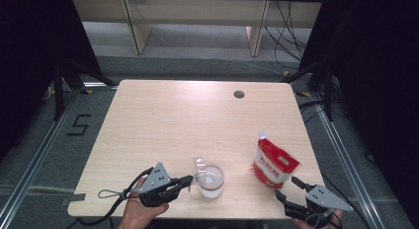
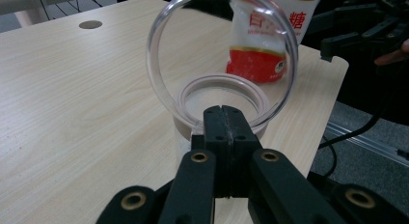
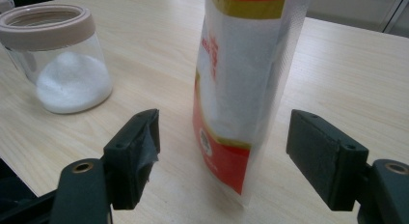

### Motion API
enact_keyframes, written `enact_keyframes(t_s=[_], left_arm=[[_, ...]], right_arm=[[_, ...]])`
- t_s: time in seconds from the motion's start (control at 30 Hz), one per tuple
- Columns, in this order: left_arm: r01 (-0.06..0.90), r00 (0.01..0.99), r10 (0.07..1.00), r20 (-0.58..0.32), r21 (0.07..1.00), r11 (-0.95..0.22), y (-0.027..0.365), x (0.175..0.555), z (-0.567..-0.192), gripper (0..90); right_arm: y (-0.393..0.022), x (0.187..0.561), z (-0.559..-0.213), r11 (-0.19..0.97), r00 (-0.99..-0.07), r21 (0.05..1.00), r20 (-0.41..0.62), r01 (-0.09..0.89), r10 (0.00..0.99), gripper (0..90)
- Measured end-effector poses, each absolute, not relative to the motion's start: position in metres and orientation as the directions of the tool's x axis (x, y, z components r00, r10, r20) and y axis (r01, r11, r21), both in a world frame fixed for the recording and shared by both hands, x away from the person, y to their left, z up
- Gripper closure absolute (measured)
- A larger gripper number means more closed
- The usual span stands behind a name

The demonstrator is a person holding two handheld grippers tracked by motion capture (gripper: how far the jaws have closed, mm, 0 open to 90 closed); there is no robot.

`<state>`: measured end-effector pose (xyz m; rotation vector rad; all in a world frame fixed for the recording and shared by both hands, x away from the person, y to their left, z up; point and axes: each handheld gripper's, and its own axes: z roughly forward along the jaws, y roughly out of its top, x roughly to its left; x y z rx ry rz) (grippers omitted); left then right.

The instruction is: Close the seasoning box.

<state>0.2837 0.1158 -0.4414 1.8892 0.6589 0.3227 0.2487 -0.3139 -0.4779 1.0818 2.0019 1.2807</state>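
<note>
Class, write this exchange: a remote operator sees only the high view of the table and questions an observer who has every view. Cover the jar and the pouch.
Operator: From above I see the jar open. What is in it?
Observer: In the right gripper view, white granules lie in the bottom of the jar.
Operator: Is the right hand-held gripper gripping the pouch?
Observer: No. The right hand-held gripper has its jaws open on either side of the pouch, with a gap on each side.
</note>
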Motion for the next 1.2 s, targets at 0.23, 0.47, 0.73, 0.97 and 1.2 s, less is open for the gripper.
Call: enact_keyframes(t_s=[0.23, 0.47, 0.73, 0.97, 1.2], left_arm=[[0.279, 0.817, 0.574, -0.052, 0.907, -0.314, 0.118, 0.280, -0.441, 87.9], [0.282, 0.809, 0.585, -0.053, 0.908, -0.309, 0.126, 0.273, -0.442, 77.1], [0.331, 0.781, 0.620, -0.081, 0.895, -0.299, 0.138, 0.265, -0.448, 55.8], [0.355, 0.754, 0.650, -0.090, 0.889, -0.289, 0.150, 0.260, -0.453, 44.6], [0.351, 0.754, 0.652, -0.078, 0.887, -0.300, 0.153, 0.255, -0.454, 40.4]], right_arm=[[-0.314, 0.249, -0.478, 0.237, -0.555, 0.906, -0.002, 0.352, 0.832, 28.4], [-0.313, 0.248, -0.478, 0.227, -0.558, 0.906, 0.011, 0.356, 0.830, 28.4], [-0.313, 0.248, -0.478, 0.225, -0.545, 0.909, 0.002, 0.350, 0.838, 28.4], [-0.312, 0.248, -0.478, 0.238, -0.557, 0.909, -0.009, 0.342, 0.831, 28.4], [-0.312, 0.248, -0.479, 0.225, -0.544, 0.908, 0.003, 0.353, 0.839, 28.4]])
